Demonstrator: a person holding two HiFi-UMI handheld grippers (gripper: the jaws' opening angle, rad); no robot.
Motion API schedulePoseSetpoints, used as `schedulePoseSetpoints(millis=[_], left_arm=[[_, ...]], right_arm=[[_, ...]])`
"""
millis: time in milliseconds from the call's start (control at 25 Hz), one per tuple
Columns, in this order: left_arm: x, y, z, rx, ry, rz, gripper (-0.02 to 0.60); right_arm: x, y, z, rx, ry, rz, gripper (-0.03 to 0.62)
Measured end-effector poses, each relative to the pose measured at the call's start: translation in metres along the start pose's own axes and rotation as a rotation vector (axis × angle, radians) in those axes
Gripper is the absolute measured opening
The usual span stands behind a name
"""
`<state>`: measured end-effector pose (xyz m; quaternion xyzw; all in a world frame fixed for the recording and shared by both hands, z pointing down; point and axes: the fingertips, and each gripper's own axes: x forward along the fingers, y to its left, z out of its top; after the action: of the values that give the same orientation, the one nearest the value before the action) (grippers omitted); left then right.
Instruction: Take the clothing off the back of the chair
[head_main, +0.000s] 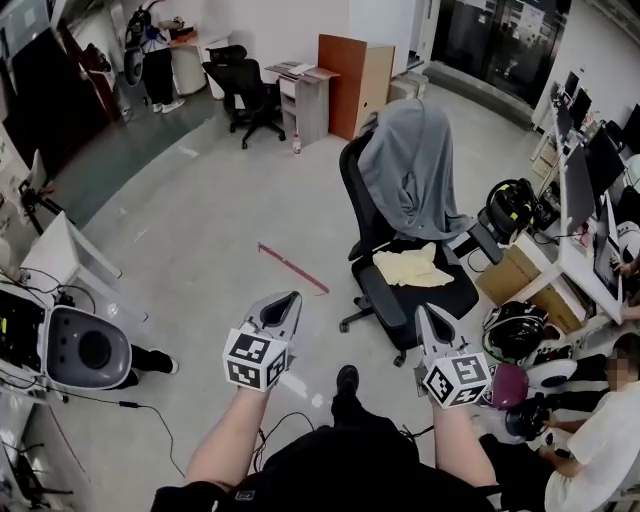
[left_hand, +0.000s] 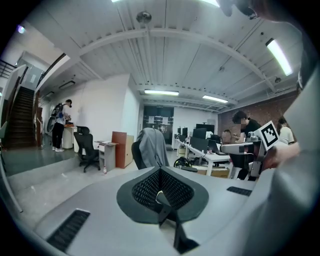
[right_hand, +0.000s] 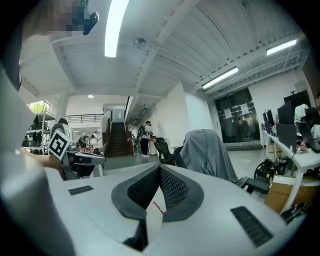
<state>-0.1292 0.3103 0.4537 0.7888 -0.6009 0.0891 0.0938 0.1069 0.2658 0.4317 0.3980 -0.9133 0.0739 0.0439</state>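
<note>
The grey clothing (head_main: 408, 165) hangs over the chair (head_main: 352, 180) back, right of centre in the head view. The left hand-held gripper (head_main: 289, 300) and right hand-held gripper (head_main: 421, 313), well apart from it, are closed and empty. It is better to approach, open the jaws, grip the top edge and lift upward.

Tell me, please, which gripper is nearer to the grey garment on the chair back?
Right. The right gripper is short of the chair, about in line with the grey garment; the left gripper is farther off to the side. Neither touches it.
</note>
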Motion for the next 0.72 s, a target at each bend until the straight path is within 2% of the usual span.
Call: schedulePoseSetpoints(millis=[240, 400, 720], left_arm=[[0.065, 0.037, 0.015, -0.011, 0.017, 0.018, 0.002], [0.112, 0.06, 0.039, 0.006, 0.02, 0.026, 0.002], [0.192, 0.066, 0.073, 0.047, 0.037, 0.017, 0.003]], right_arm=[[0.079, -0.033, -0.003, 0.011, 0.039, 0.048, 0.015], [0.132, -0.056, 0.004, 0.033, 0.051, 0.09, 0.015], [0.196, -0.098, 0.006, 0.062, 0.074, 0.162, 0.022]])
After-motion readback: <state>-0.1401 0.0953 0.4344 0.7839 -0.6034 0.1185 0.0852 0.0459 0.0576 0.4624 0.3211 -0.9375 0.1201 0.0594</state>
